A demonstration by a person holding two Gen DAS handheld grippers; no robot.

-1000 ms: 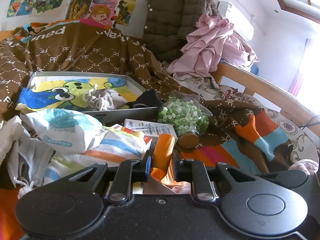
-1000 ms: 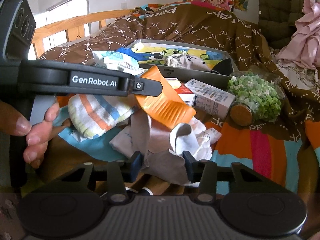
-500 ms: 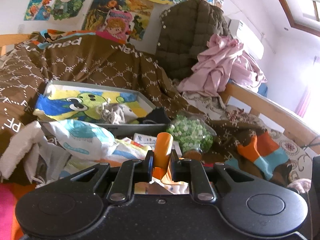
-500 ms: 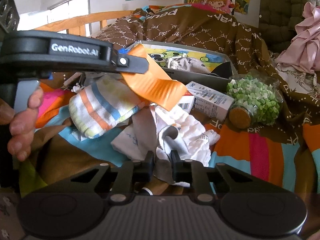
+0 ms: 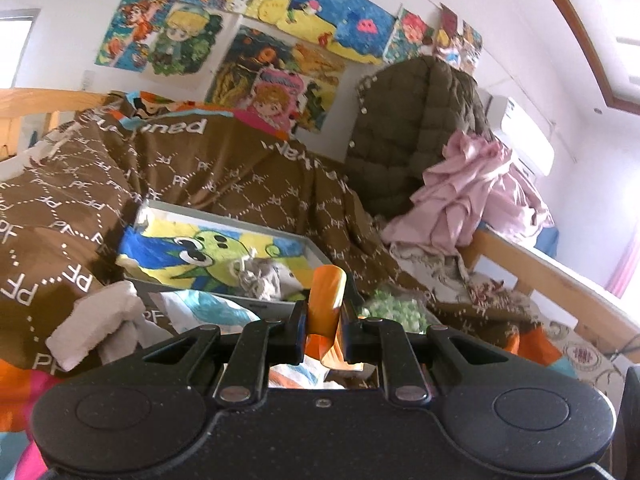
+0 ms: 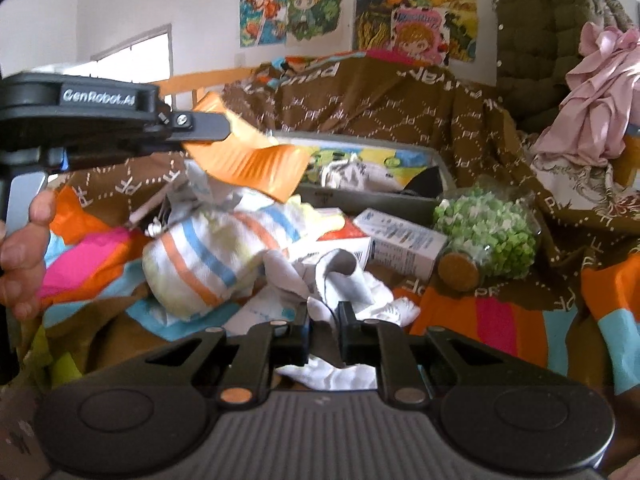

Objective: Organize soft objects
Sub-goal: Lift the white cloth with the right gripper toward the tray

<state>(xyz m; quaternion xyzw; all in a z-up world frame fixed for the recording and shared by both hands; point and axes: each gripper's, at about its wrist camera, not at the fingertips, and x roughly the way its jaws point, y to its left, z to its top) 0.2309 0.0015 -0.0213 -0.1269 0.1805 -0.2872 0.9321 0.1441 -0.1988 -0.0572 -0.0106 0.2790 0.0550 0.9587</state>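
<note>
Already both grips look thin: the left gripper (image 5: 324,330) clamps an orange cloth (image 5: 326,300) above the bed, the right gripper (image 6: 323,330) closes on a white cloth (image 6: 340,280) mid-bed, and either could slip free.

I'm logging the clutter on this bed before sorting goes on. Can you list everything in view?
Grey tray: one, on the brown blanket, cartoon towel inside.
Striped cloth: one, white with orange and blue stripes, in front of the tray.
White cloth: one, crumpled, at the near edge.
Cartons: two, white, beside the jar.
Jar: one, green pieces, cork stopper, lying down.
Pink garment: one, on the bed rail.
Olive jacket: one, hanging behind.
Left gripper: shut, orange fingers.
Right gripper: closing on the white cloth.
Hand: one, holding the left gripper.
</note>
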